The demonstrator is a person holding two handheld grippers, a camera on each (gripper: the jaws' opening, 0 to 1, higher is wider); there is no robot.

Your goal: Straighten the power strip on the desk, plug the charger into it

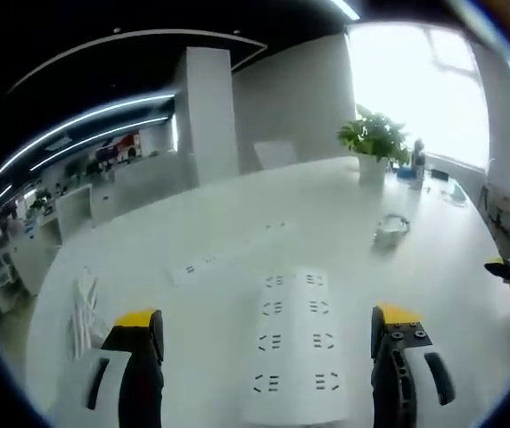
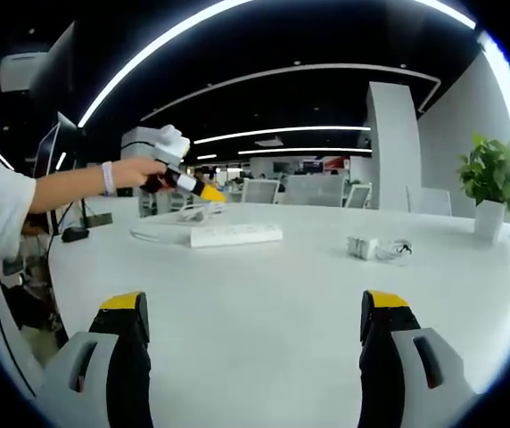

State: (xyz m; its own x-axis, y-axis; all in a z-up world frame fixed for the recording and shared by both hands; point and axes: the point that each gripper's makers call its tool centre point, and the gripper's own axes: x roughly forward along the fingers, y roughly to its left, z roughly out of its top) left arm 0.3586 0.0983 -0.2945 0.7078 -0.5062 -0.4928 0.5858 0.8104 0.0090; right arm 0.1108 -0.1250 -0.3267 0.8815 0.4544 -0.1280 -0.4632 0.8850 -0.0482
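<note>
The broad white oval bench (image 1: 237, 223) carries everything. My left gripper (image 1: 268, 343) hovers over the long white plastic power strip (image 1: 295, 343), jaws wide apart and empty, straddling it so I can square it up. My right gripper (image 2: 250, 343) waits low over bare bench, jaws likewise wide and empty. In the right gripper view the strip lies at 11 o'clock; the small white charger with coiled cable (image 2: 375, 248) rests at 1 o'clock, well apart, not yet plugged.

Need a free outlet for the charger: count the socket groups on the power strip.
8 on the power strip, in two columns of four between the open left gripper jaws; any past the near end would be hidden.
</note>
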